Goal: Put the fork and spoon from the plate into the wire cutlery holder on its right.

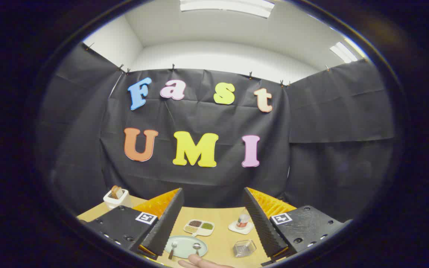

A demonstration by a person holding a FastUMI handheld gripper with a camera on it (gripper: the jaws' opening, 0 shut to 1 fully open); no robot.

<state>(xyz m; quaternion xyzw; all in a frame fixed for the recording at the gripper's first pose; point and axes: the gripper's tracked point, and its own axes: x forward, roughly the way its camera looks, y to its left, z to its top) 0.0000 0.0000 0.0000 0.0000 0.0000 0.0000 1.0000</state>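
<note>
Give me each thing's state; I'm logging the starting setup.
claw: open, fingers wide apart, holding nothing
fork: lying on the plate
spoon: lying on the plate
plate: flat on the table
wire cutlery holder: looks empty, right of the plate
small bottle: upright on a coaster

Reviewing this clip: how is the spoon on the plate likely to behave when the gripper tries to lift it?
The spoon looks like shiny metal, so probably stiff and somewhat slippery. It lies flat on the pale green plate beside the fork, so a slim handle may slide before lifting. The gripper is open, with both between its fingers.
</note>
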